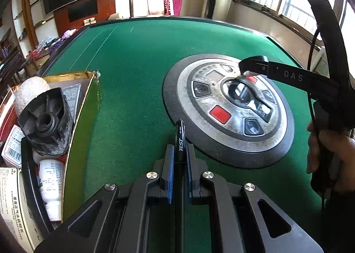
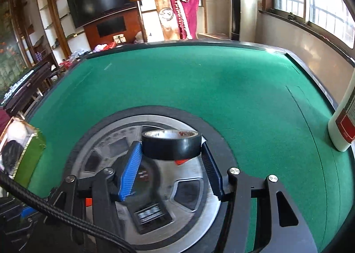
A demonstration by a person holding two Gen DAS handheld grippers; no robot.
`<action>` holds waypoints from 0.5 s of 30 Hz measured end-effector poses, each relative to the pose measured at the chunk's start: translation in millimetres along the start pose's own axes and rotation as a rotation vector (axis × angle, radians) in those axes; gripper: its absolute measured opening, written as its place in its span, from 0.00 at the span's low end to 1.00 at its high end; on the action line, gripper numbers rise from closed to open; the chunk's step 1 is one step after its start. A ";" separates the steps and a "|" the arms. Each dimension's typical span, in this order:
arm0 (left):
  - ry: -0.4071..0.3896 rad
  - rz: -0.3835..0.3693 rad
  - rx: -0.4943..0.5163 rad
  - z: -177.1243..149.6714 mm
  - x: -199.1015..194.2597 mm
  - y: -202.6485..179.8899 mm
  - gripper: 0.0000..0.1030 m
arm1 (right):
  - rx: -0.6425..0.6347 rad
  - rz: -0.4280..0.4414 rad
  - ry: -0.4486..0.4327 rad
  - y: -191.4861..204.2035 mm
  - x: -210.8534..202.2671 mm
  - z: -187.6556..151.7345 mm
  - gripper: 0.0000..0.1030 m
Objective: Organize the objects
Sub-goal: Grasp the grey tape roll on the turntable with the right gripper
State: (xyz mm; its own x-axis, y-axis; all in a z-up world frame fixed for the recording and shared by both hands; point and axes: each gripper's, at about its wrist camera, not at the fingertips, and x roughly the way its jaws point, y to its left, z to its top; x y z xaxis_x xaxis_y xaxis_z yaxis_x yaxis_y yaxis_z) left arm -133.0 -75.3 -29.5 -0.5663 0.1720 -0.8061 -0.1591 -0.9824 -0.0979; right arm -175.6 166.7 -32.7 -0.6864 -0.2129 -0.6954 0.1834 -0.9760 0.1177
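In the left wrist view my left gripper (image 1: 179, 155) is shut on a black pen (image 1: 180, 139) with white lettering, held over the green felt table (image 1: 137, 70). An open gold-edged box (image 1: 85, 117) stands just to its left. In the right wrist view my right gripper (image 2: 170, 147) is shut on a roll of black tape (image 2: 170, 142), with both blue pads against its sides. The roll sits over the round silver control disc (image 2: 106, 150) set into the table. One finger (image 1: 255, 65) of the right gripper reaches over that disc (image 1: 228, 108) in the left wrist view.
The box holds a black plastic part (image 1: 44, 122), a white bottle (image 1: 52, 184), a white fluffy roll (image 1: 28, 90) and printed packets. A white bottle with a red label (image 2: 342, 124) stands at the table's right edge. A hand (image 1: 328, 153) grips the right tool.
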 end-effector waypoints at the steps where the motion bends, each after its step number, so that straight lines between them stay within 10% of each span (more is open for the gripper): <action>1: -0.004 0.000 -0.002 0.3 -1.0 -0.5 0.07 | -0.002 0.008 -0.001 2.7 -1.9 1.2 0.52; 15: -0.004 -0.006 -0.006 3.3 -2.2 -1.4 0.07 | -0.048 0.011 0.033 15.4 2.9 1.9 0.43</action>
State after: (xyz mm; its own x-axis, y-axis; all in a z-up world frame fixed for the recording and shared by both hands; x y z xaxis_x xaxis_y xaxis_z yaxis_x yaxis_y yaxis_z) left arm -134.1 -74.1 -25.6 -0.5684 0.1784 -0.8032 -0.1579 -0.9817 -0.1063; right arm -176.1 151.0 -31.6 -0.6607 -0.2212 -0.7173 0.2252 -0.9700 0.0916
